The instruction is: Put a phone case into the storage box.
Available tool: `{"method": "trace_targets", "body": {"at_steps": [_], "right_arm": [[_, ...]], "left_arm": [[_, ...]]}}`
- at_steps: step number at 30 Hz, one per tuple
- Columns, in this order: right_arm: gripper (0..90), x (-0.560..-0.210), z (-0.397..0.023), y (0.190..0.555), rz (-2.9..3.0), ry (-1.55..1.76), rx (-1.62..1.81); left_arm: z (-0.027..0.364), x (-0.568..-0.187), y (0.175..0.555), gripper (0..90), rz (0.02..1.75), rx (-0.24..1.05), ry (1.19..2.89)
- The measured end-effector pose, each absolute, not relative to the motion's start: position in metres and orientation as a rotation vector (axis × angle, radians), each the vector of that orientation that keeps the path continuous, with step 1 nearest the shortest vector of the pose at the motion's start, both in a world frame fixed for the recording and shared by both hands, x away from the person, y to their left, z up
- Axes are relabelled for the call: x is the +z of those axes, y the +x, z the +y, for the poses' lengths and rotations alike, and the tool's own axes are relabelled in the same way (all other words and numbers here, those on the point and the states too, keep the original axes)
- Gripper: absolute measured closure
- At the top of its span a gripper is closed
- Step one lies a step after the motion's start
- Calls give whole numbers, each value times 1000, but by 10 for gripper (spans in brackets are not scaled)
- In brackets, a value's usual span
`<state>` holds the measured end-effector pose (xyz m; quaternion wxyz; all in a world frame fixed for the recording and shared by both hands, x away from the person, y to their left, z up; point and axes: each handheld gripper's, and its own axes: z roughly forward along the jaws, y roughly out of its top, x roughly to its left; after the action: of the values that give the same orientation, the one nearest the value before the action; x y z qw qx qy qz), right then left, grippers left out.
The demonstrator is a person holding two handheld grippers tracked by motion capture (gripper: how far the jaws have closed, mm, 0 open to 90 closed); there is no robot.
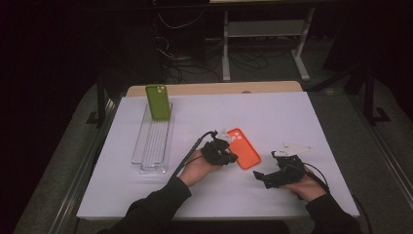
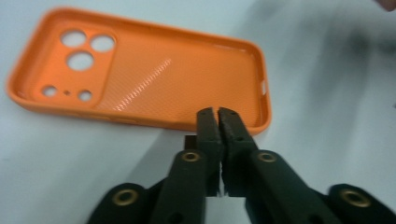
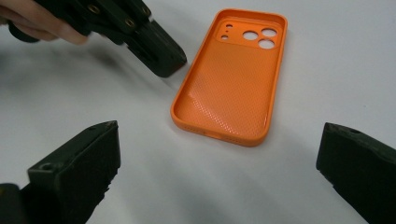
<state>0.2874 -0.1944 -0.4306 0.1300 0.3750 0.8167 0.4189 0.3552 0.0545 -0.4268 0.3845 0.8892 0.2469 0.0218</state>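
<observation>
The right gripper (image 1: 258,174) sits at 5 o'clock on the table, jaws spread wide and empty, aimed at the orange phone case (image 1: 242,147). The left gripper (image 1: 235,157) rests just at the case's near long edge, jaws together with nothing between them.

The case lies open side up near the table's centre, camera cut-outs toward 12 o'clock.

Procedure, as judged: to lift the case, part the left jaws first, then close them over the thin side wall, one jaw inside and one outside. Approach at a low angle; the wall is shallow and may slip.

The white table top (image 1: 292,112) is flat and bare around the case. At 10 o'clock, a clear tray (image 1: 152,146) carries a green phone case (image 1: 158,102) standing upright at its far end. Beyond lies a dark room with cables and a desk frame.
</observation>
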Motion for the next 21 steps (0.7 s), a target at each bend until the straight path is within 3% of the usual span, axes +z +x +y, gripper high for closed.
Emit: {"method": "trace_targets", "body": {"at_steps": [10, 21], "right_arm": [[0, -430, -194, 287, 2371, 1096, 1214], [0, -430, -192, 288, 2355, 1129, 1199]], "left_arm": [[94, -415, 334, 409, 555, 72, 2252], [132, -417, 322, 29, 586, 94, 2213]]}}
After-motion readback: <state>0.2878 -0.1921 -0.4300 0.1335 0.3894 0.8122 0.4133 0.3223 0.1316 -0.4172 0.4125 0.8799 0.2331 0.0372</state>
